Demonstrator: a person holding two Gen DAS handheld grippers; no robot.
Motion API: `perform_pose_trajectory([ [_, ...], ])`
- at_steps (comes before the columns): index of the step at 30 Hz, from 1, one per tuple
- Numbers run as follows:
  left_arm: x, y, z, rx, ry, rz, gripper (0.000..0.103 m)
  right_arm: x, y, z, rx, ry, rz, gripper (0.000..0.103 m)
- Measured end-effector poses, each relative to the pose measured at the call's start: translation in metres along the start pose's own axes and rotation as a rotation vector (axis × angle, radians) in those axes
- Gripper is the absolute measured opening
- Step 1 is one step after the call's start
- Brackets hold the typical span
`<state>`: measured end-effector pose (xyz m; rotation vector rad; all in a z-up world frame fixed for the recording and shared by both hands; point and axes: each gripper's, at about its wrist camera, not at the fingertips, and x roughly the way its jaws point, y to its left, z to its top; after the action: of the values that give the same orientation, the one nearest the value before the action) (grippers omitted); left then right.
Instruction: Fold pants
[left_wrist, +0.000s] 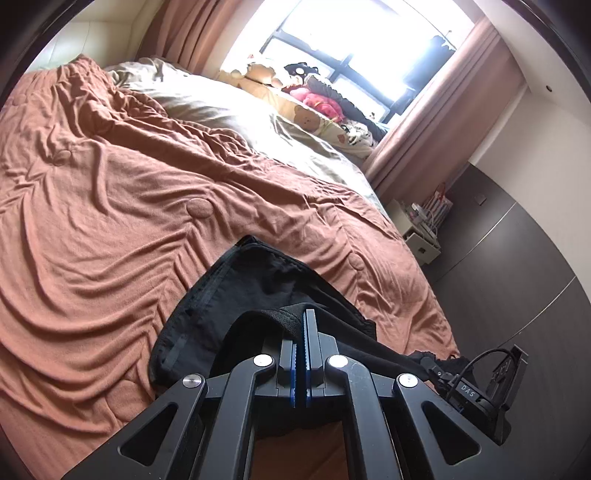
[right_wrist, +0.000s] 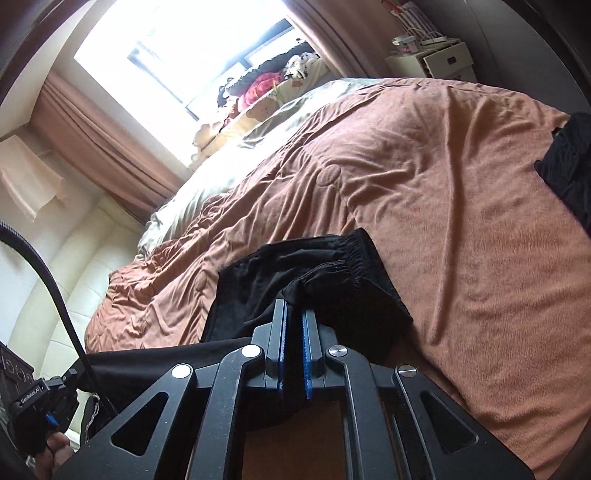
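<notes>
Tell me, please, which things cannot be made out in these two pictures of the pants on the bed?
- Left wrist view: the near part of the black pants is hidden behind the left tongs.
- Right wrist view: the pants' lower part is hidden behind the right tongs.
- Right wrist view: a dark cloth is cut off by the right edge.
- Both views: the window is overexposed.

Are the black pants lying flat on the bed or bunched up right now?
Bunched: the black fabric pants hang in loose folds over the rust-orange quilt.
</notes>
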<state>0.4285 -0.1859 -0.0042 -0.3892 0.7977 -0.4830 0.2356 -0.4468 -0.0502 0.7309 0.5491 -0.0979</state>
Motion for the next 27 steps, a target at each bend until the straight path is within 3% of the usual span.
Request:
perform_pose_trajectory([
  [10,0.086,0.025,0.040,0.016,0.085,0.058,0.003,0.064,0.014,0.027,-0.058,0.028,-0.077,0.005],
  [15,0.136,0.038,0.049,0.061,0.164,0.147,0.004,0.103,0.016,0.036,-0.084,0.072,-0.102,0.008],
  [17,0.146,0.048,0.049,0.071,0.189,0.179,0.011,0.112,0.018,0.039,-0.101,0.100,-0.094,0.012],
  [19,0.149,0.058,0.047,0.072,0.206,0.178,0.026,0.113,0.020,0.040,-0.118,0.101,-0.080,0.021],
  [20,0.148,0.062,0.047,0.074,0.205,0.186,0.040,0.110,0.020,0.041,-0.131,0.093,-0.082,0.026],
  [21,0.146,0.065,0.046,0.080,0.194,0.206,0.053,0.106,0.020,0.042,-0.143,0.084,-0.087,0.044],
  [22,0.143,0.068,0.046,0.088,0.179,0.229,0.058,0.101,0.019,0.043,-0.153,0.071,-0.088,0.065],
  [23,0.140,0.071,0.046,0.098,0.168,0.244,0.064,0.097,0.016,0.042,-0.163,0.051,-0.091,0.072],
  [27,0.141,0.077,0.045,0.163,0.189,0.279,0.064,0.092,0.013,0.037,-0.220,0.052,-0.154,0.074],
])
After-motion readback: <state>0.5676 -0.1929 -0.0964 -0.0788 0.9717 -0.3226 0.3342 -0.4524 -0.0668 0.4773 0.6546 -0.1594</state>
